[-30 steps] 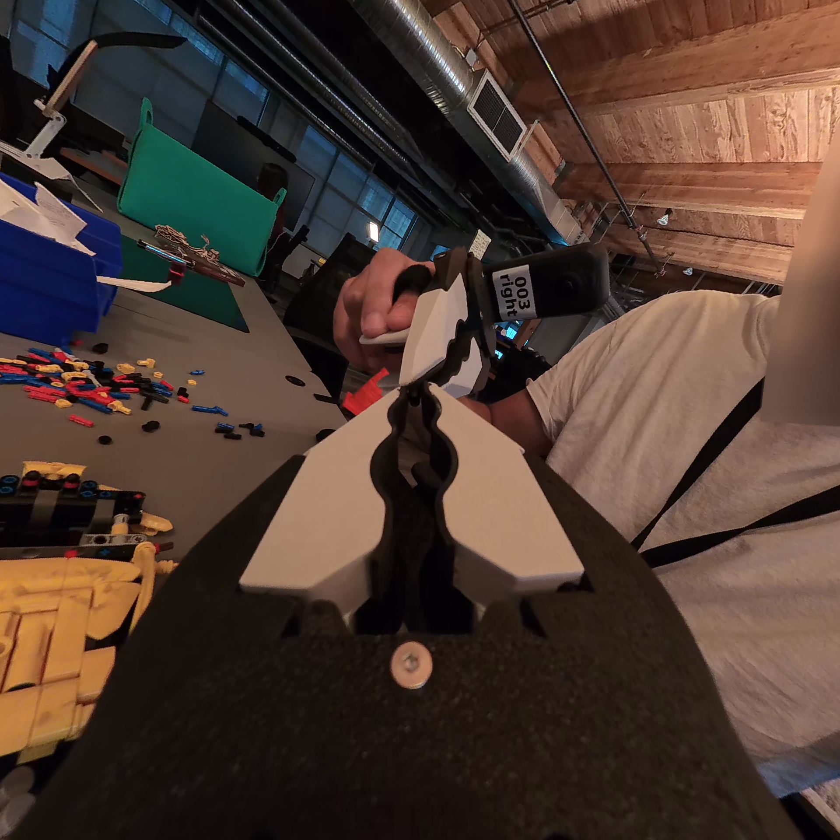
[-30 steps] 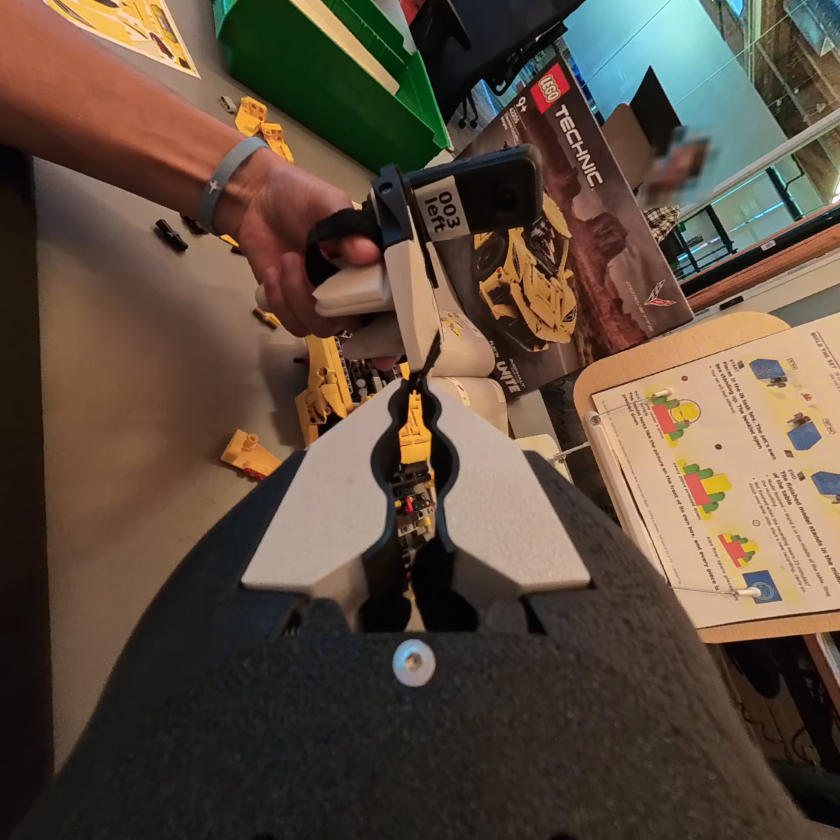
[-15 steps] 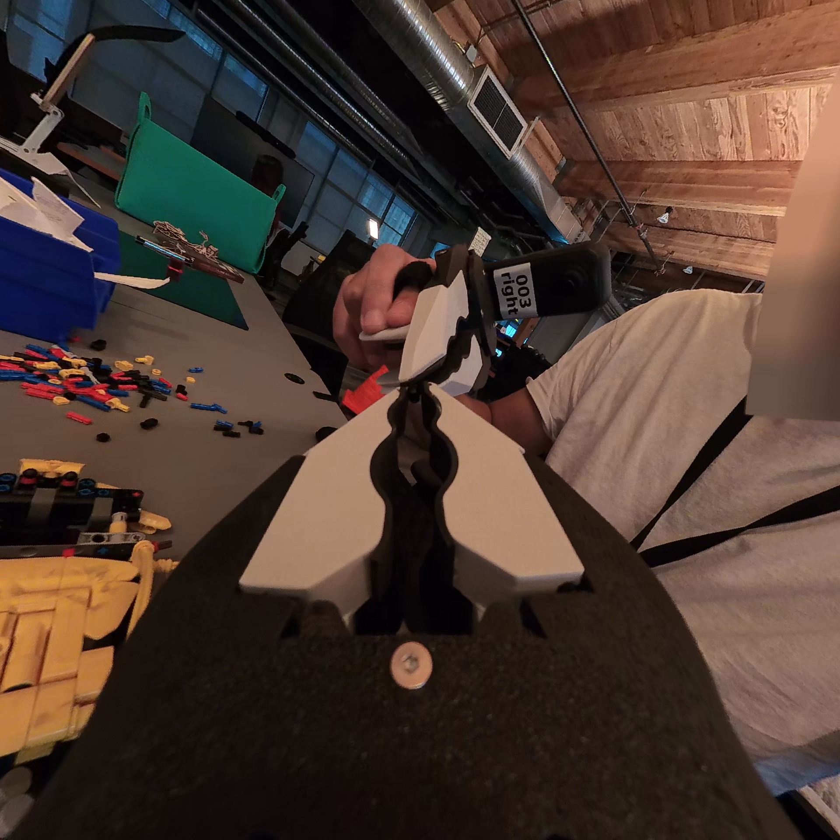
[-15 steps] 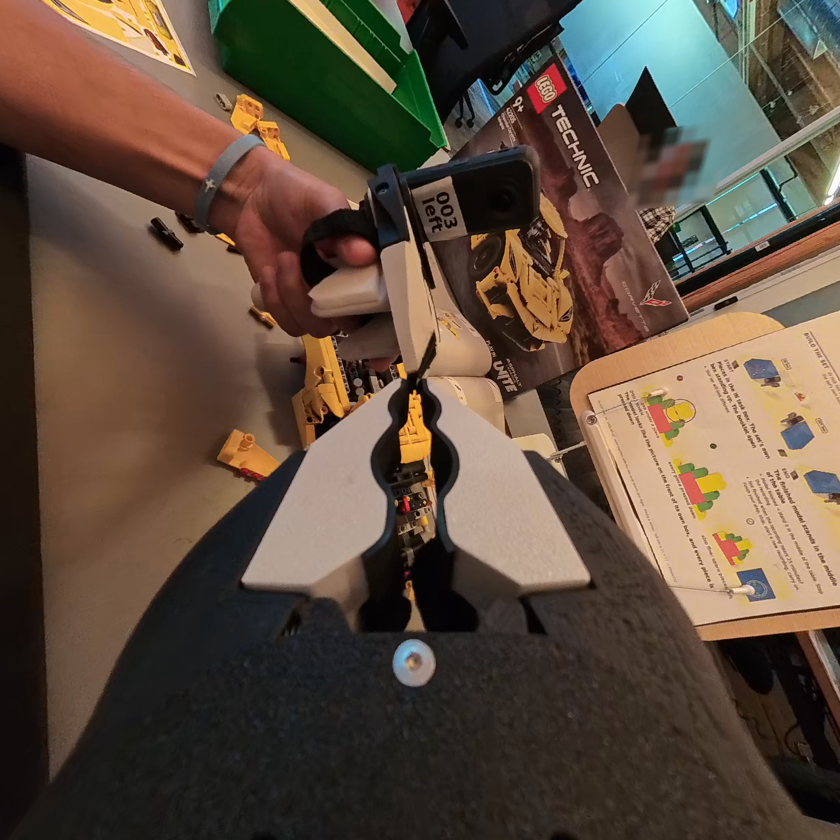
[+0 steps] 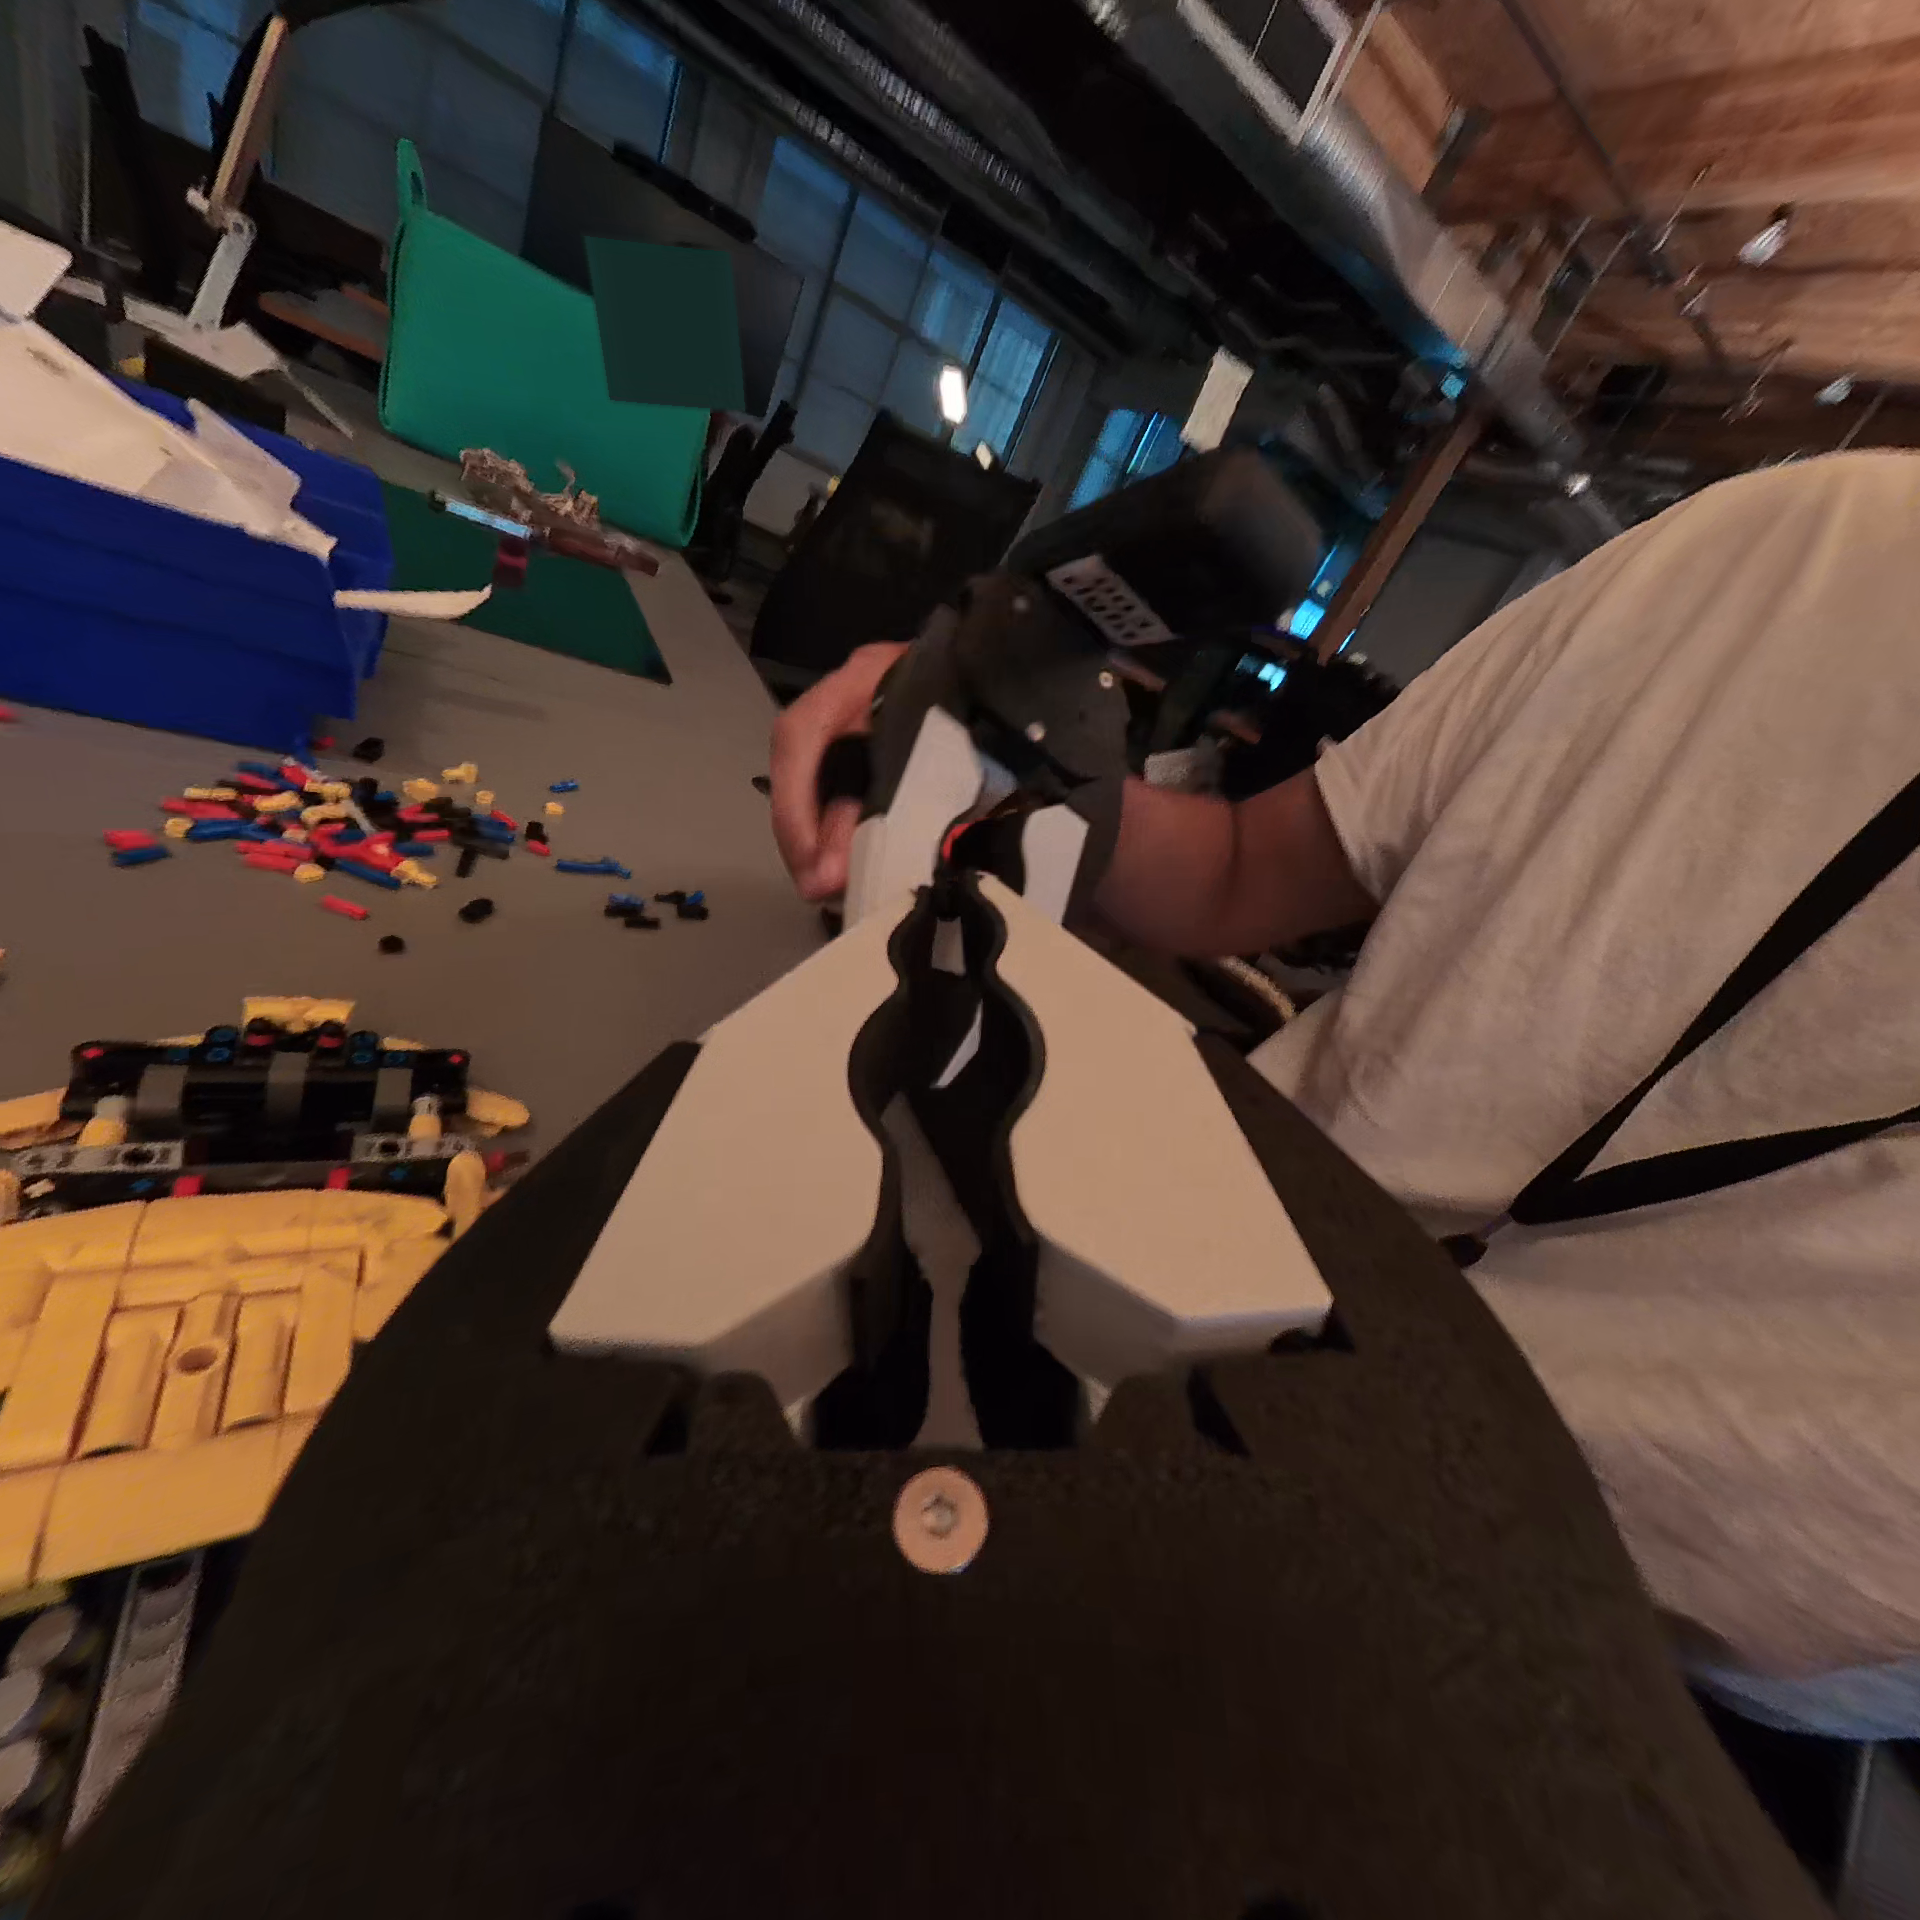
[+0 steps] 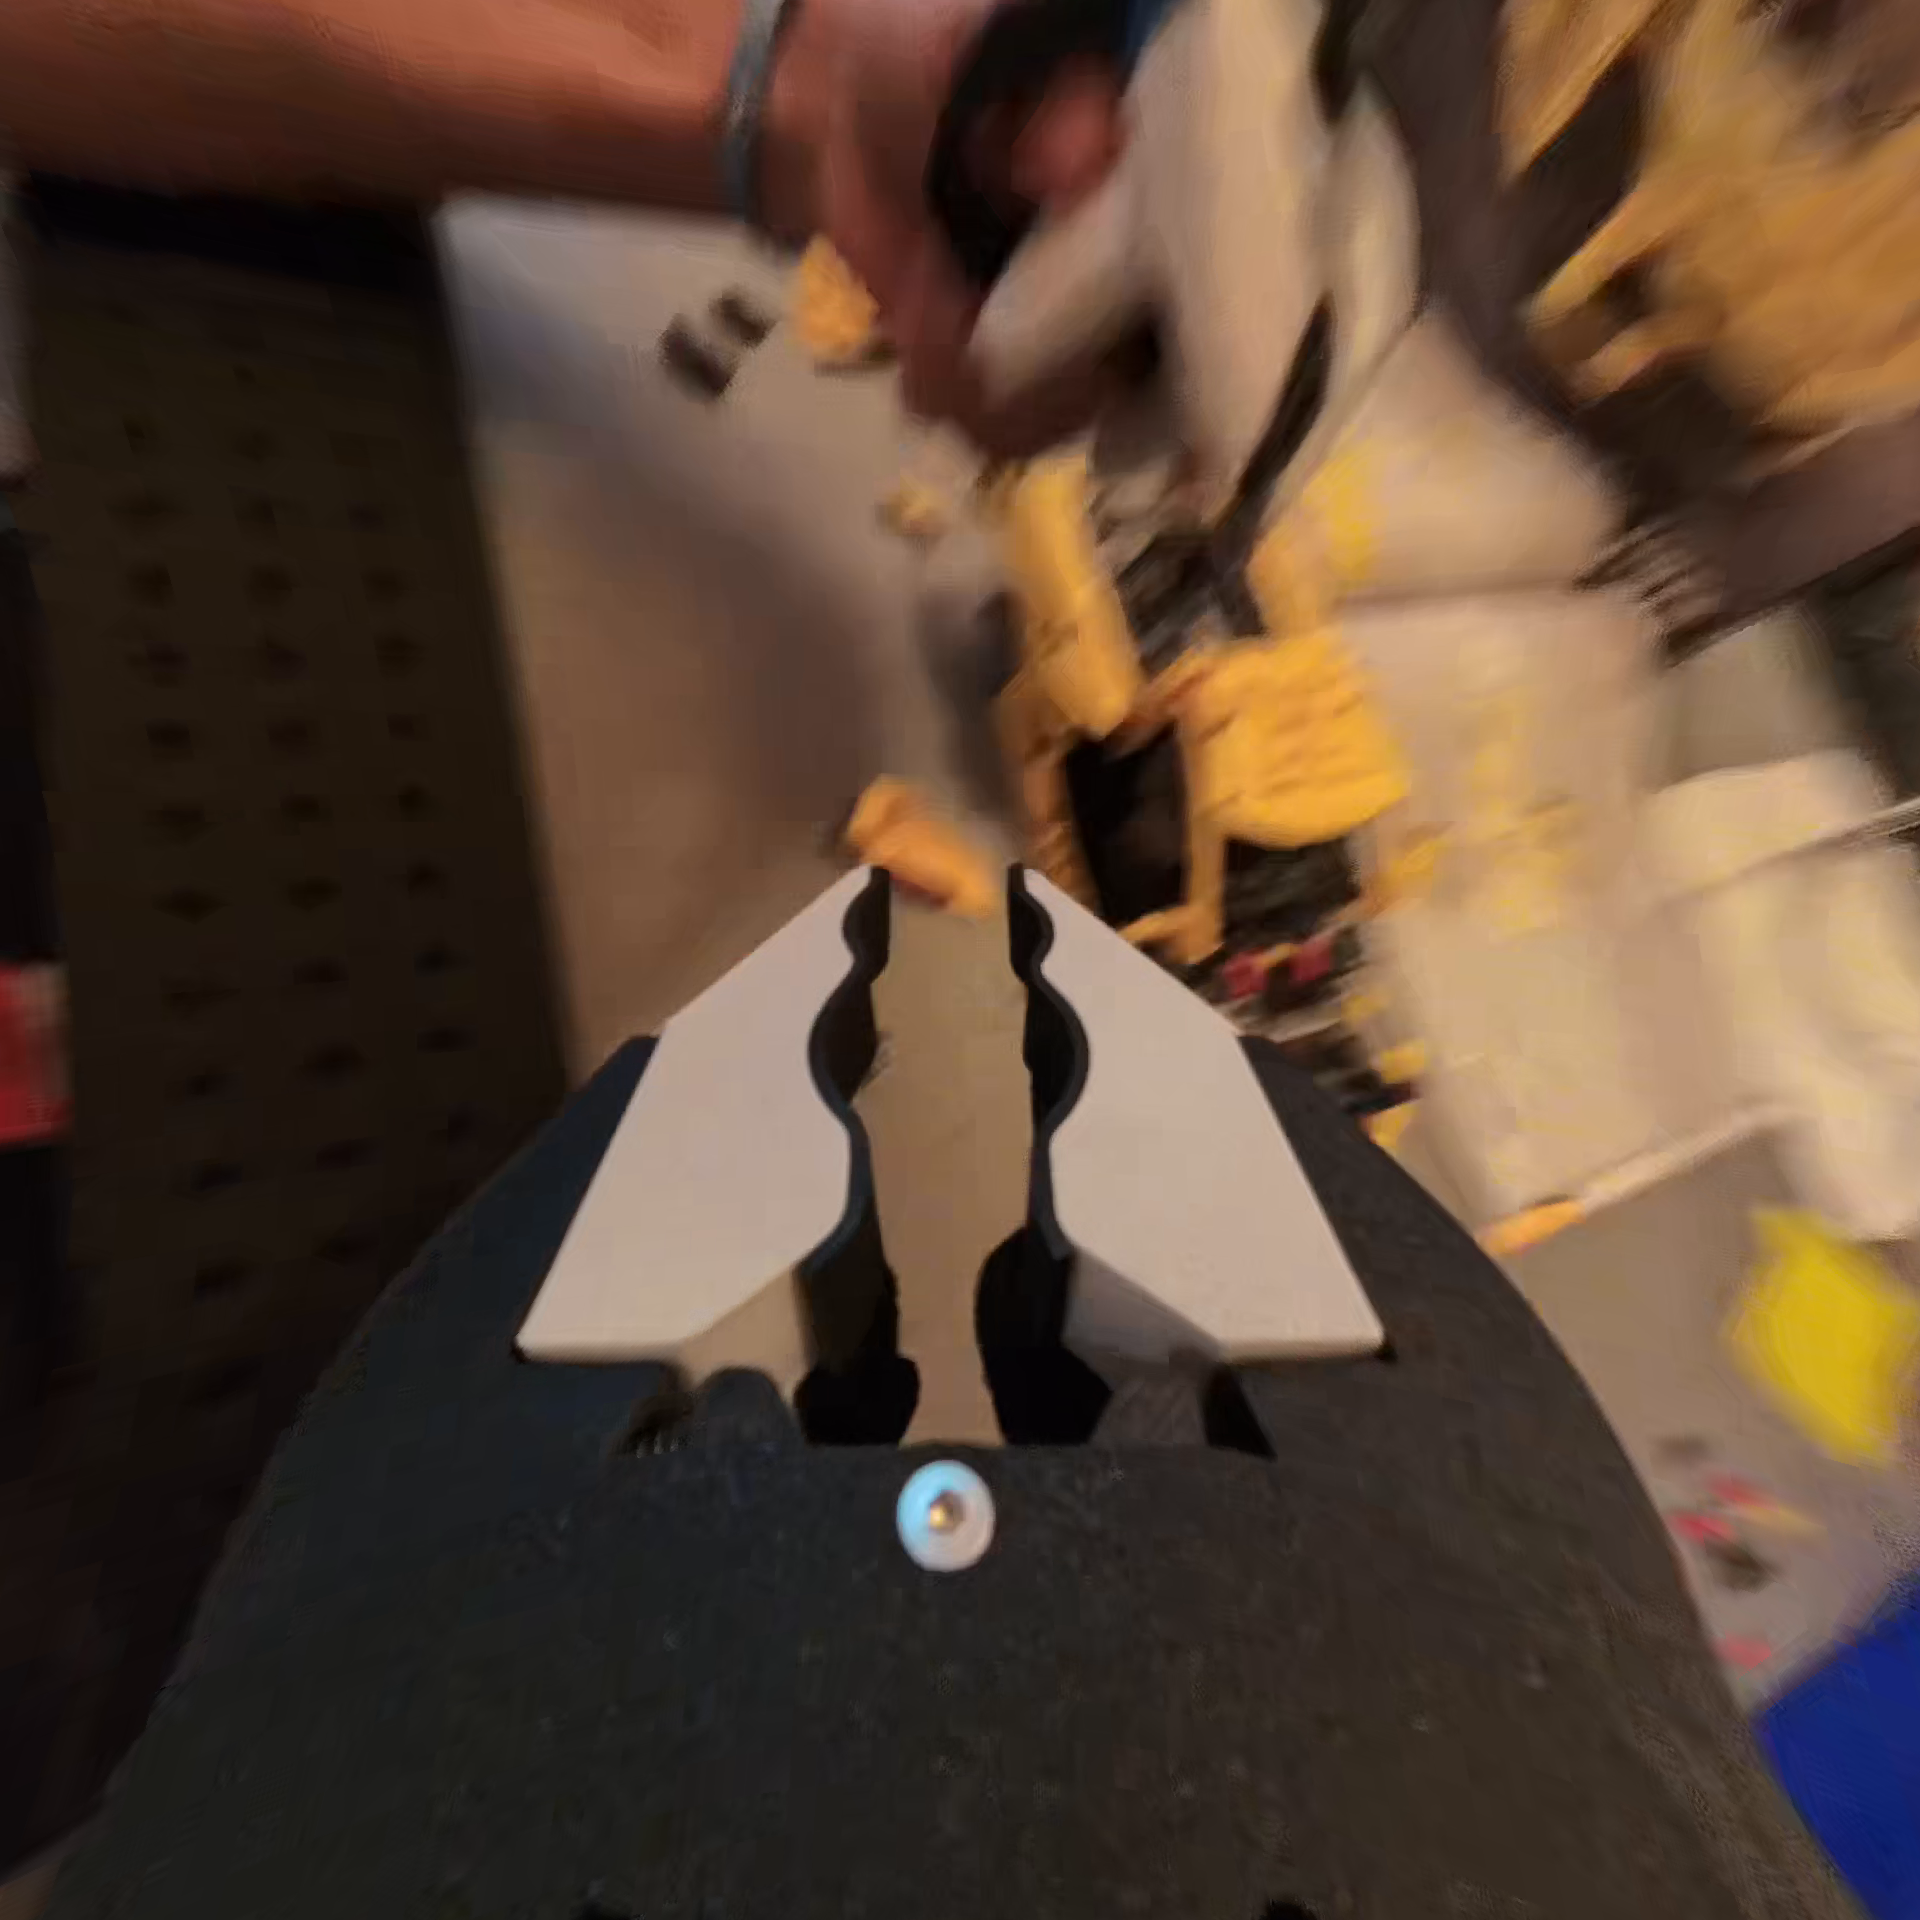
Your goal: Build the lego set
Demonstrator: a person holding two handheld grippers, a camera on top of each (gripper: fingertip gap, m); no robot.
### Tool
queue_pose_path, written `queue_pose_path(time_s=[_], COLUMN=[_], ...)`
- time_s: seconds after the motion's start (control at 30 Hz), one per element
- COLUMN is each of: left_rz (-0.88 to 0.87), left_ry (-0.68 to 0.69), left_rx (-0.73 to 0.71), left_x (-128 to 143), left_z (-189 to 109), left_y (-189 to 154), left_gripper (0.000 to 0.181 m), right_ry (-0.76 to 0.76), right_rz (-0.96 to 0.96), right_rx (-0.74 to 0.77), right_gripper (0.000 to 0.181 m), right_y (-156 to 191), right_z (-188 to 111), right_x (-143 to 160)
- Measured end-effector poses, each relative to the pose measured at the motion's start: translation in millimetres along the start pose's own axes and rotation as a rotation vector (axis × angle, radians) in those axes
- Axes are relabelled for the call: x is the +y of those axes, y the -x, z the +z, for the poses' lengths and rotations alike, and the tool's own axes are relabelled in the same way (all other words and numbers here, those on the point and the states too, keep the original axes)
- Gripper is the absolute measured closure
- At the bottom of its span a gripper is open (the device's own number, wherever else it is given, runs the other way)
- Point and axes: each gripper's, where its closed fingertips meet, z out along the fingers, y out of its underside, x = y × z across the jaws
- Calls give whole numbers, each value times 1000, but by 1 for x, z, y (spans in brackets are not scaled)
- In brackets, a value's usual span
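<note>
Beside my left hand-held gripper (image 5: 948, 914), clenched on a small dark piece, the yellow car (image 5: 197, 1288) lies lengthwise along the worktop (image 5: 582, 935); my right hand-held gripper (image 6: 948, 883) is released.

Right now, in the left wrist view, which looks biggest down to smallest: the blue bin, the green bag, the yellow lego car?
As they appear:
1. yellow lego car, though nearness inflates it
2. green bag and blue bin look alike, so I won't rank them.
</note>
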Motion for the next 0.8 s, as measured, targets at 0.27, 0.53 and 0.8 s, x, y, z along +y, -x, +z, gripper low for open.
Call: queue_pose_path(time_s=[0.27, 0.53, 0.8], left_rz=[2, 30, 155], left_ry=[239, 485, 598], left_rx=[-137, -242, -375], left_x=[41, 86, 100], left_z=[14, 25, 37], left_y=[20, 35, 51], left_gripper=[177, 177, 177], right_ry=[11, 18, 72], right_rz=[194, 199, -35], right_rx=[-92, -137, 268], right_gripper=[163, 170, 175], right_y=[21, 24, -18], right_z=[35, 54, 31], right_x=[76, 86, 57])
